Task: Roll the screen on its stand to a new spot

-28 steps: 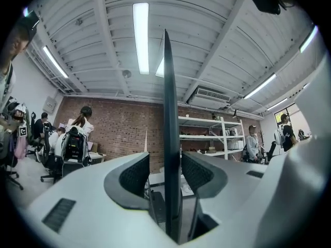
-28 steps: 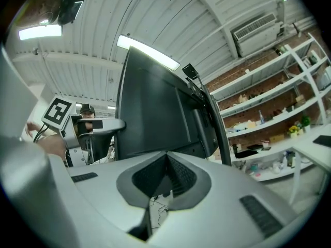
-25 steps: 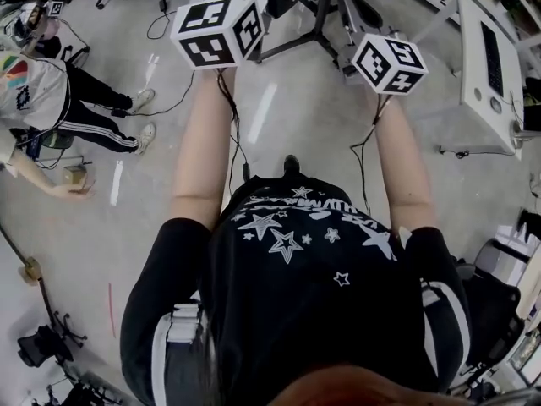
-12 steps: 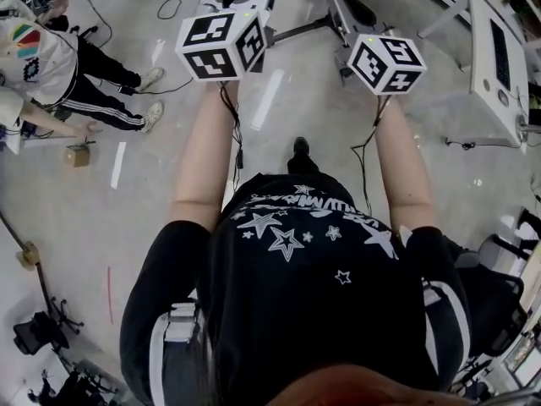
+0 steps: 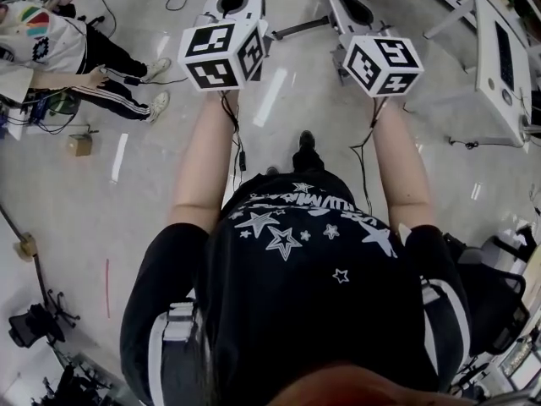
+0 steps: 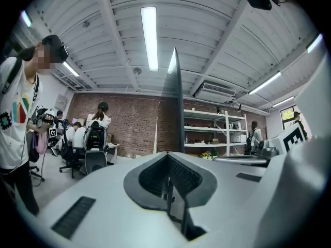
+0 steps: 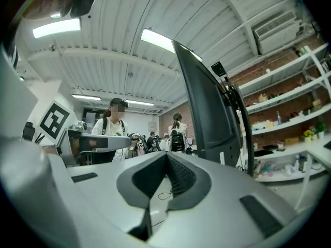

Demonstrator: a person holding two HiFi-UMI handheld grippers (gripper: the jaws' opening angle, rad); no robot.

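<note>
**Left tongs clenched at the screen's edge, right tongs slack**

Little writing can be read. The white print among the stars on the wearer's black shirt (image 5: 296,214) lies upside down and is illegible. A pale sticker (image 7: 222,158) on the back of the screen (image 7: 207,107) is too small to make out. There are two marker cubes (image 5: 222,51), one on each tongs, patterned in black and white squares with no words.

There is one screen. In the left gripper view it stands edge-on at centre frame, rising straight beyond the left tongs (image 6: 168,156). Their jaws have just been closing and are now clenched, pads together with nothing seen between them. Whether the tips touch that edge I cannot tell. In the right gripper view the screen fills centre right, beside the right tongs (image 7: 165,156). These are released: their narrow gap shows floor and a loose cable (image 7: 164,194).

At the head view's top centre, one dark stand leg (image 5: 297,27) lies between the two tongs. At upper left is one bystander (image 5: 51,41), with one small box (image 5: 80,145) on the floor below. At upper right stands one white table (image 5: 499,83).
</note>
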